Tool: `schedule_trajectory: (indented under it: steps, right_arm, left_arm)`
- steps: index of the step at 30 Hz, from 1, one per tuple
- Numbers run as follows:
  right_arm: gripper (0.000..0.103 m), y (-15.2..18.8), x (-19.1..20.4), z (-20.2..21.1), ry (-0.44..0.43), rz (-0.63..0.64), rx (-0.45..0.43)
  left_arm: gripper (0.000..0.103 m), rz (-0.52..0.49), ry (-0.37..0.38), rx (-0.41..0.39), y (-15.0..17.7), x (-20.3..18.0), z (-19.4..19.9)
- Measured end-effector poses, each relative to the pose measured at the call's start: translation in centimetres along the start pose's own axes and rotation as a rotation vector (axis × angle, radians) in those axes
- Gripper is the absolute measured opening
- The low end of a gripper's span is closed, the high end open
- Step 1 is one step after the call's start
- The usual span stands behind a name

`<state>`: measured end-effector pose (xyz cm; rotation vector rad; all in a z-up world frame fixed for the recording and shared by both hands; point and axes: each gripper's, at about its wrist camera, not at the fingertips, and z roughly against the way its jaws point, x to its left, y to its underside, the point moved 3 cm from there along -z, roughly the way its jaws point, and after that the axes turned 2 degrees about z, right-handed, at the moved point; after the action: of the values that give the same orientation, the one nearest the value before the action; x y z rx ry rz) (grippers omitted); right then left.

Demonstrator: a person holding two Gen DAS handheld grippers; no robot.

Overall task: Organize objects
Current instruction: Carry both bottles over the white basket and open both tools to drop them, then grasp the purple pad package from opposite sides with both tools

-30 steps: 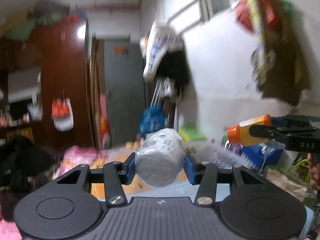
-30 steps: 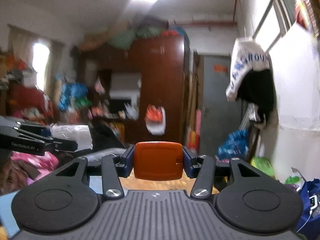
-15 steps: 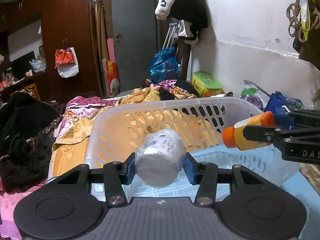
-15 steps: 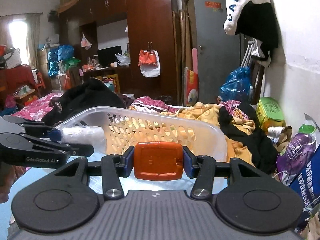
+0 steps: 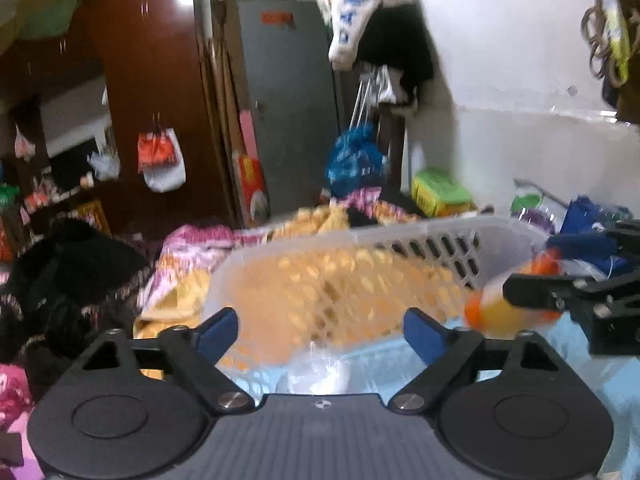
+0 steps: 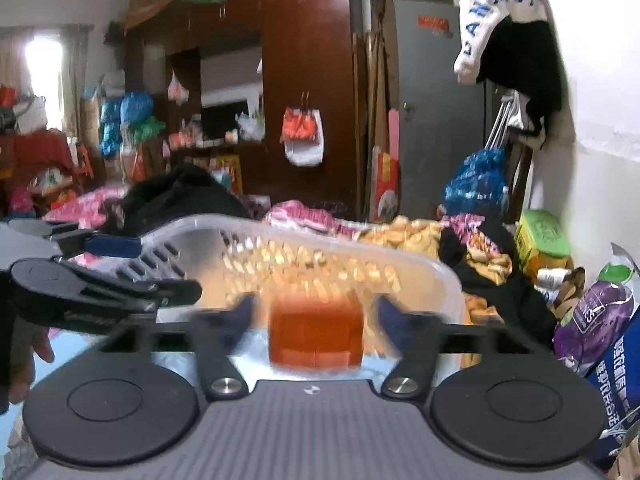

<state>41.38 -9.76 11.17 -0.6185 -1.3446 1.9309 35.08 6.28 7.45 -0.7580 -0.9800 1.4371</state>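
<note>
Left wrist view: left gripper [image 5: 320, 324] now spread wide, wrapped roll [image 5: 318, 374] released, dropping at 6 o'clock into basket [image 5: 500, 236] | right gripper [image 6: 316, 312] parting around blurred orange bottle [image 6: 316, 334] | both deposits nearly done

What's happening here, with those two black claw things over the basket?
A person is tidying up, holding a hand-held gripper in each hand above a pale plastic laundry basket. The left gripper is wide open with nothing between its fingers; a blurred white plastic-wrapped bundle shows just below it, apparently let go into the basket. The right gripper has its fingers apart around an orange-capped bottle, which looks blurred, as if it is being released too.
</note>
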Motion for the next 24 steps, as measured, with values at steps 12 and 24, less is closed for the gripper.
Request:
schedule_trajectory:
  steps: [12, 24]
  right_arm:
    - [0.103, 7.0, -0.8, 12.6, -0.104, 0.021, -0.191]
    - [0.103, 15.5, 1.9, 17.2, -0.326, 0.109, -0.193]
  left_arm:
    - [0.092, 0.013, 0.192, -0.245, 7.8, -0.4, 12.7]
    - [0.092, -0.039, 0.314, -0.297, 19.7, -1.0, 17.9]
